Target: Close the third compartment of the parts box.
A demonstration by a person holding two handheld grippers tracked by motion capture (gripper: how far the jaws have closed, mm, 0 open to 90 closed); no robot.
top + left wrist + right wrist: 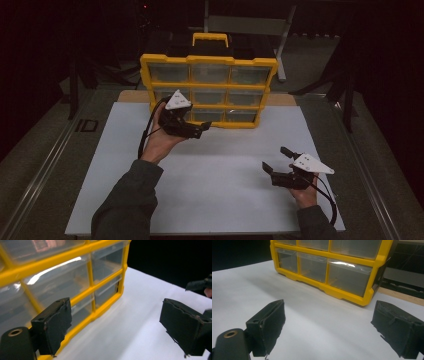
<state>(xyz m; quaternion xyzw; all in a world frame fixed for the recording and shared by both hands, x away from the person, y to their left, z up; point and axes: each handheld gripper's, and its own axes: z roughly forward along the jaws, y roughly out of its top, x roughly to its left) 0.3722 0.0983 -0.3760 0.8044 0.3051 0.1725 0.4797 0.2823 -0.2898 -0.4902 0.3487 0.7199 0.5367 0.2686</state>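
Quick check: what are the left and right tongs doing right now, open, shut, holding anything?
Left tongs: open, empty, close to the yellow drawer cabinet.
Right tongs: open, empty, over the white sheet.

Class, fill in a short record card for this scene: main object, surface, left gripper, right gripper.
Main object: yellow drawer organizer, upright, clear drawers, handle on top
Surface: white sheet on the table
Left gripper: open, empty, close to the organizer's bottom row of drawers
Right gripper: open, empty, over the sheet, apart from the organizer
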